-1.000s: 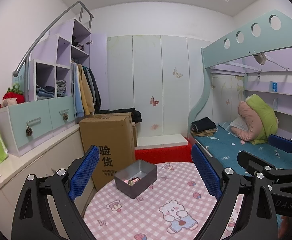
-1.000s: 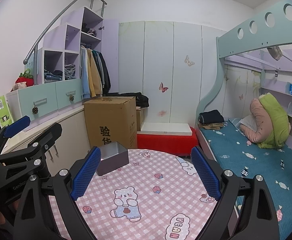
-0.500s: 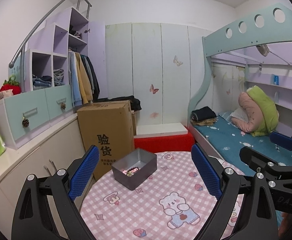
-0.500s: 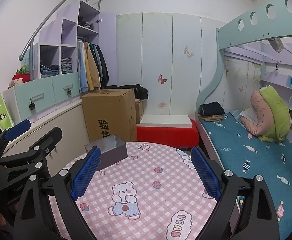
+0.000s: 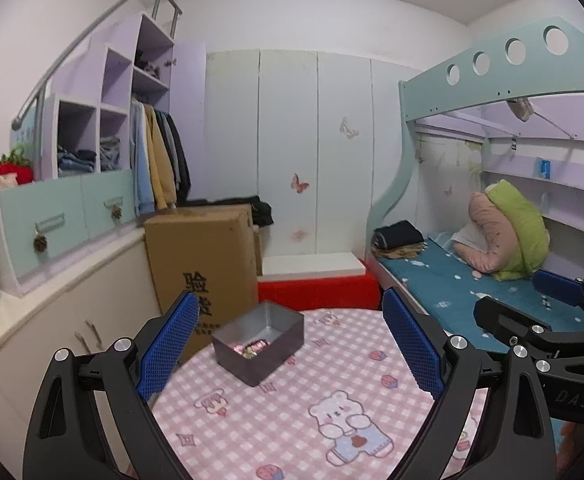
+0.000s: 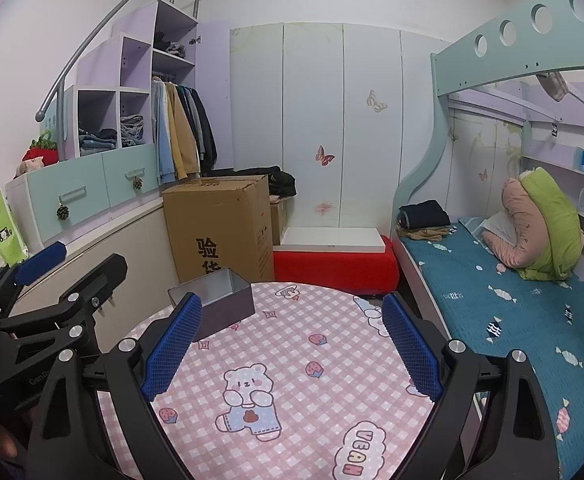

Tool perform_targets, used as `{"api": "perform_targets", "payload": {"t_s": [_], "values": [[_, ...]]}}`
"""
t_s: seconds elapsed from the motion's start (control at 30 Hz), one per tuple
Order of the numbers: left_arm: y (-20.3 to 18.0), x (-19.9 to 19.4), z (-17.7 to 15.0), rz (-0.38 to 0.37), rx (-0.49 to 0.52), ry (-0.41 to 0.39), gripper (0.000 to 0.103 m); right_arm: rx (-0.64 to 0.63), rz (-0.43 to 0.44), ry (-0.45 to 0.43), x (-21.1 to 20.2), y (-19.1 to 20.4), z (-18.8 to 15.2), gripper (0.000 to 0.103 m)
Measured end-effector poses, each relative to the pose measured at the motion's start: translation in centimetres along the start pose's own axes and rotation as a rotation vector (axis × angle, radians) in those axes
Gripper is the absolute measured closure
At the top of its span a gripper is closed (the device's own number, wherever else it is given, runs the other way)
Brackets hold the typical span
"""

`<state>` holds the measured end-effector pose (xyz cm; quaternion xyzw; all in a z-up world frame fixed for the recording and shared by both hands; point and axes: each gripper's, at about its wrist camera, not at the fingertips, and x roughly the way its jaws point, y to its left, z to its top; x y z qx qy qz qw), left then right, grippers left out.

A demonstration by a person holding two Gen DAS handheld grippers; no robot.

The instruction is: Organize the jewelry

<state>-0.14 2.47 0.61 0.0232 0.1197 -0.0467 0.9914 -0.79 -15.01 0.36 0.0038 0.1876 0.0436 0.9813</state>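
Observation:
A grey open box stands at the far left of a round table with a pink checked cloth. Pink and gold jewelry lies inside it. My left gripper is open and empty, held above the table with the box between its blue pads. My right gripper is open and empty above the table's middle. The box shows in the right wrist view just beyond the left pad; its inside is hidden there. Each gripper shows at the other view's edge.
A cardboard box stands behind the table on the left, beside a cabinet counter with drawers and shelves. A red bench sits by the wardrobe wall. A bunk bed with a teal mattress runs along the right.
Both views have tilted down and drawn a little closer to the table. The box now sits nearer the left gripper's pads. Both grippers stay open.

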Motion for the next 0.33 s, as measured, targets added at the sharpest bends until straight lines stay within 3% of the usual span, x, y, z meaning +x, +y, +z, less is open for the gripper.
{"api": "perform_targets", "payload": {"t_s": [0.33], "values": [[0.44,0.38,0.25,0.010,-0.019,0.023,0.013,-0.007,0.001,0.009,0.18,0.32,0.05,0.014]]}}
